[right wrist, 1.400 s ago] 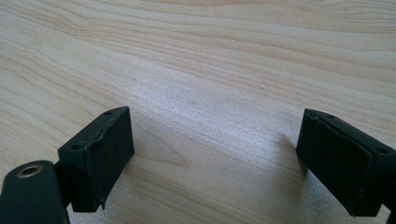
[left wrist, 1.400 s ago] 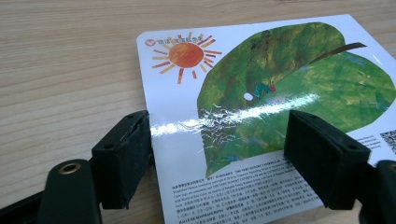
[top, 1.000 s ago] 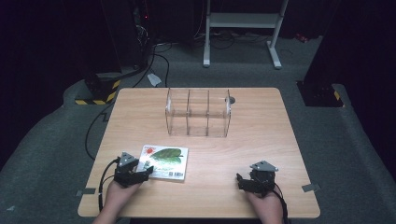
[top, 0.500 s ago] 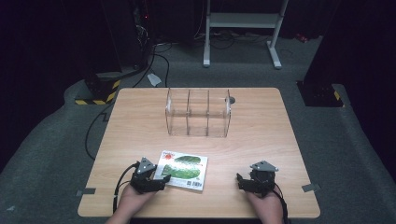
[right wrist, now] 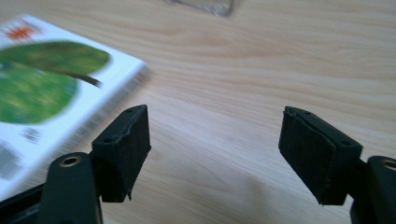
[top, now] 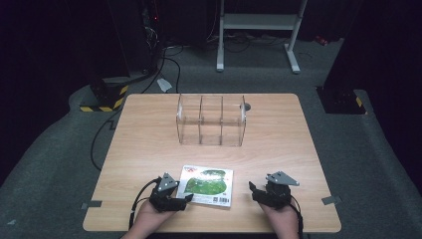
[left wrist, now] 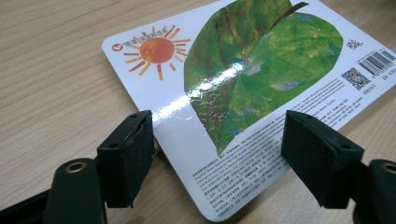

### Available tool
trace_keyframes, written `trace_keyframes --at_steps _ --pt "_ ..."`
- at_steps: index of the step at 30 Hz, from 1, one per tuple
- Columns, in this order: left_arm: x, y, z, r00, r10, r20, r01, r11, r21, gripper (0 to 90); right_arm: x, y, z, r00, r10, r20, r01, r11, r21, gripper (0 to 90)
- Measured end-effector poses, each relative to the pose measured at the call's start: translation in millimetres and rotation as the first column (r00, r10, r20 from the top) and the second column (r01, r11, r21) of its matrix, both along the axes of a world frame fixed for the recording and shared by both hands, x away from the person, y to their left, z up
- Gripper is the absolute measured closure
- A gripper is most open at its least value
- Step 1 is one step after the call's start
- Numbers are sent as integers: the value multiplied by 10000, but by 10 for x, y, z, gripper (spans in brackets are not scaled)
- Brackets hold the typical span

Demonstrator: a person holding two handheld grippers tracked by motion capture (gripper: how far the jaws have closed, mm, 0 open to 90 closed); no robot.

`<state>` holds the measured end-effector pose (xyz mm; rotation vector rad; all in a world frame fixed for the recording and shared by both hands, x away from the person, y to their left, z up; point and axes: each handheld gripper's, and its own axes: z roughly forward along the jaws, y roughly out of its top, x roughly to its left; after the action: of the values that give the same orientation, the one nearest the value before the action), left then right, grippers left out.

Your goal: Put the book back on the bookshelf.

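A thin white book (top: pixel 206 185) with a green leaf and an orange sun on its cover lies flat near the table's front edge. My left gripper (top: pixel 185 199) is at the book's left end and stands open. In the left gripper view its pads (left wrist: pixel 126 154) straddle the near corner of the book (left wrist: pixel 243 84); the left pad sits at the book's edge. My right gripper (top: pixel 256 191) rests a little to the right of the book, apart from it. Its jaws have just been closing, and only bare wood lies between them (right wrist: pixel 215 149). The book (right wrist: pixel 42 79) is blurred at the left of the right gripper view.
A clear plastic organiser (top: pixel 211 119) with three compartments stands upright in the middle of the far half of the wooden table (top: pixel 144 149). A small grey disc (top: pixel 247 106) lies beside its right end. Cables and a white stand's legs are on the floor beyond.
The left gripper has slid to the right along the table's front, and the book has moved right with it, closer to the right gripper. The right hand has stayed put.
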<state>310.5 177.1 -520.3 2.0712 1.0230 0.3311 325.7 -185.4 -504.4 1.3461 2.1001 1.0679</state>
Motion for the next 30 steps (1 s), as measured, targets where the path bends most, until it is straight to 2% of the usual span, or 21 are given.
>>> trace_keyframes --at_steps 3,11,16,21,30 --pt "-19 -45 -2 10000 -90 8 90 10000 -44 258 -45 81 32 9996 283 5 -283 9984 493 258" --pt "-66 -152 -8 9989 -466 48 467 9989 -66 260 -149 355 -4 9945 1029 -167 -1020 9936 485 269" --pt "-49 -127 -28 9989 -238 -414 221 9989 -410 247 -210 451 -41 9888 1440 -393 -1415 9880 614 304" --pt "-60 -154 -33 9993 -9 -371 -4 9994 -356 209 -240 515 -70 9855 1503 -788 -1449 9870 701 304" --pt "-55 -200 -36 9992 122 -378 -139 9989 -449 224 -231 581 -139 9790 1596 -1267 -1515 9859 712 312"
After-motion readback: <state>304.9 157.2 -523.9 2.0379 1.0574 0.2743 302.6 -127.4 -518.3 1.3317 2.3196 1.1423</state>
